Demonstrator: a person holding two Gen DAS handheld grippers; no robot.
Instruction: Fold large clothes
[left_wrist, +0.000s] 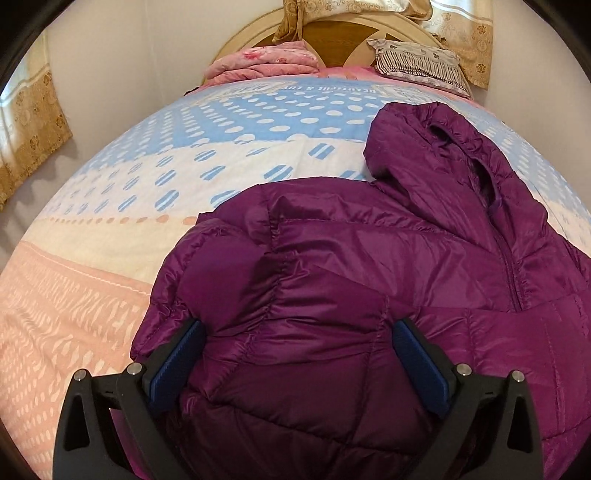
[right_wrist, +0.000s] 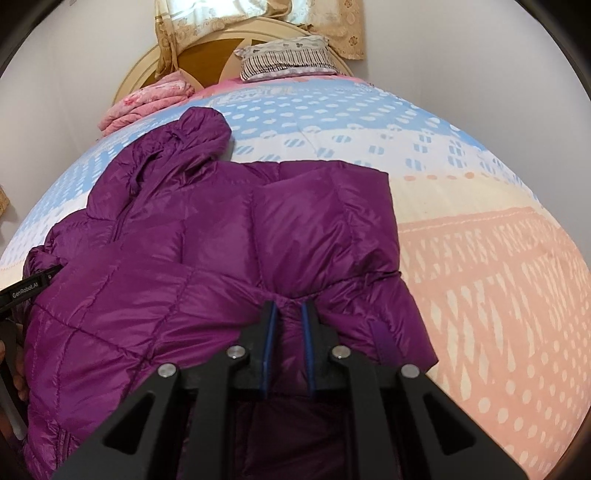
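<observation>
A purple hooded puffer jacket (left_wrist: 369, 258) lies on the bed, front up, hood pointing to the headboard. It also fills the right wrist view (right_wrist: 184, 240). A sleeve lies folded across its chest on each side. My left gripper (left_wrist: 297, 332) is open, its blue pads either side of a bulge of the folded left sleeve. My right gripper (right_wrist: 290, 310) is shut on a pinch of the folded right sleeve (right_wrist: 325, 236). The left gripper's black body (right_wrist: 26, 290) shows at the left edge of the right wrist view.
The bed cover (left_wrist: 110, 258) is blue and white dotted, pink near me. A folded pink blanket (left_wrist: 266, 62) and a striped pillow (left_wrist: 417, 61) lie at the round headboard (left_wrist: 332, 33). Walls close in on both sides. Curtains (left_wrist: 29, 122) hang left.
</observation>
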